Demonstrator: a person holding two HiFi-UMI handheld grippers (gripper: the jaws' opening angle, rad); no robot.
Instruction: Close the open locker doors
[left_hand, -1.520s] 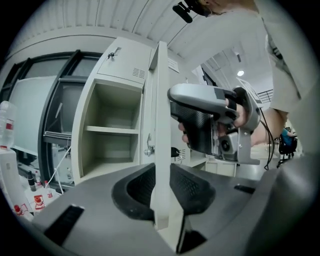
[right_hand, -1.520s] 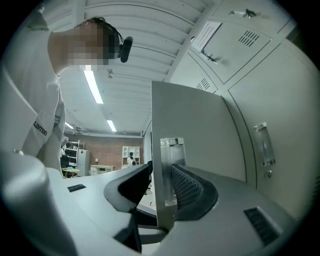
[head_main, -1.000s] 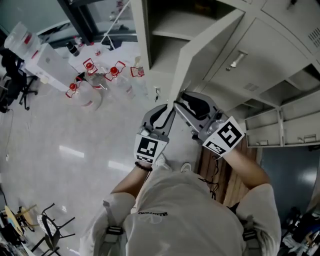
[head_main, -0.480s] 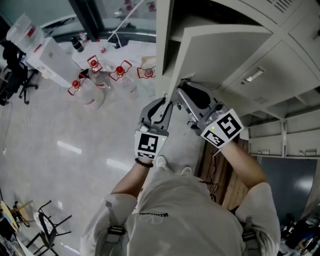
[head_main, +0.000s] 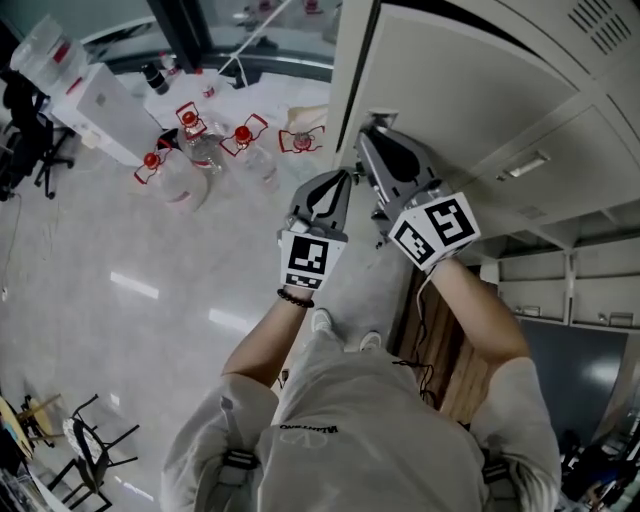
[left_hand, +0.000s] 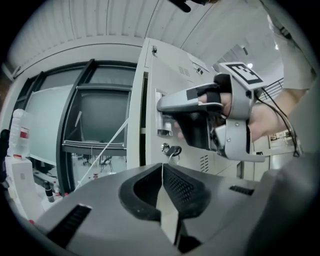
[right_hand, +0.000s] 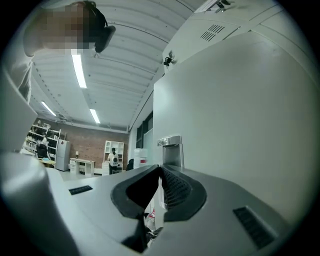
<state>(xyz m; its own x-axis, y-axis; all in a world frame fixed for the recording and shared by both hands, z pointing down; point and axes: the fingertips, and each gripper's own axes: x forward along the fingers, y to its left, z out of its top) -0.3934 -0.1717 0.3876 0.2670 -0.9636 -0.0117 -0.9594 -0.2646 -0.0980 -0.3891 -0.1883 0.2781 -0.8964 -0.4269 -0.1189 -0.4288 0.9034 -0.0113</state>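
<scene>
Left gripper (head_main: 341, 183) near the door (head_main: 470, 90); jaws closing, almost together, empty. Right gripper (head_main: 371, 135) by the latch (right_hand: 170, 150); jaws closing, narrow, empty.

The left forearm (head_main: 268, 345) and right forearm (head_main: 482, 312) reach forward side by side. The left gripper (head_main: 343, 178) is closing, its fingers (left_hand: 184, 189) meeting with nothing between them. The right gripper (head_main: 370, 135) sits just beside it, slightly farther, and is closing too, also on nothing.

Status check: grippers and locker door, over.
Left gripper jaws closing, empty. Right gripper closing, empty, at latch on locker door. Door nearly shut, narrow gap left. Nothing blocking.
</scene>
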